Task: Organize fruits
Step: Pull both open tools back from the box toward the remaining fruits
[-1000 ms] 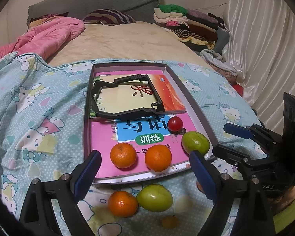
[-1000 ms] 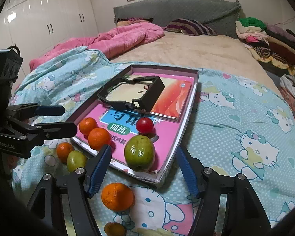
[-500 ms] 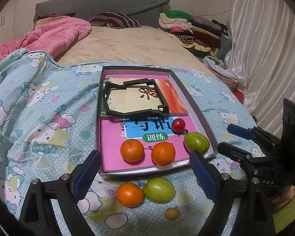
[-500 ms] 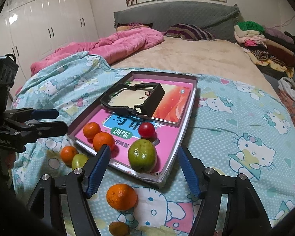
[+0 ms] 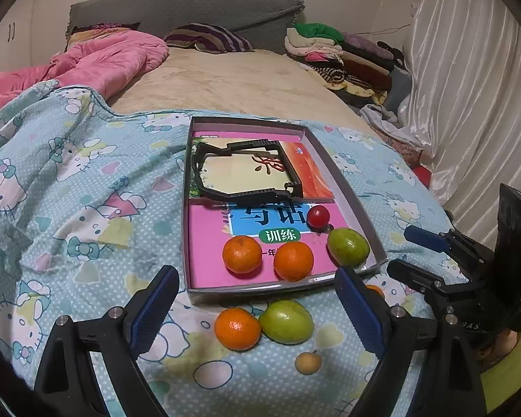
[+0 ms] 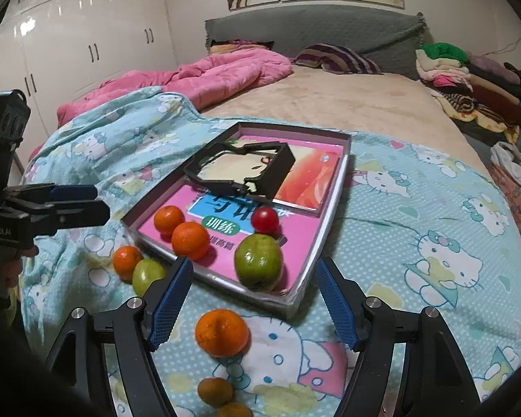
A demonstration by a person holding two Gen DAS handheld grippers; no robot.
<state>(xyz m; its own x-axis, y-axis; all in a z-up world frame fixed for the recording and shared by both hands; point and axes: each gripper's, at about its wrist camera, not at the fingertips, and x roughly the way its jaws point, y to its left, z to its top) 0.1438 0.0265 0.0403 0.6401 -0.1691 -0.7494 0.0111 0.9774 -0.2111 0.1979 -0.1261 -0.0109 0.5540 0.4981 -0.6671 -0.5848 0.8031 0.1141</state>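
A shallow grey tray (image 5: 350,187) (image 6: 333,215) on the bed holds books, two oranges (image 5: 241,253) (image 5: 292,260), a green fruit (image 5: 348,246) (image 6: 258,260) and a red cherry tomato (image 5: 318,216) (image 6: 264,219). In front of the tray lie an orange (image 5: 237,328) (image 6: 126,262), a green fruit (image 5: 286,321) (image 6: 148,275) and a small brown fruit (image 5: 308,363). Another orange (image 6: 221,332) lies by the tray's near corner. My left gripper (image 5: 257,309) is open and empty above the loose fruit. My right gripper (image 6: 251,307) is open and empty above that orange.
A black plastic frame (image 5: 243,170) (image 6: 241,170) lies on the books in the tray. A Hello Kitty blanket (image 5: 87,187) covers the bed's near part. A pink quilt (image 5: 97,66) lies behind. Folded clothes (image 5: 333,52) are stacked at the far right. Two small brown fruits (image 6: 215,391) lie near the right gripper.
Both grippers have drawn back and up from the tray, so more of the bed shows. The fruit has not moved. Both grippers stay open.
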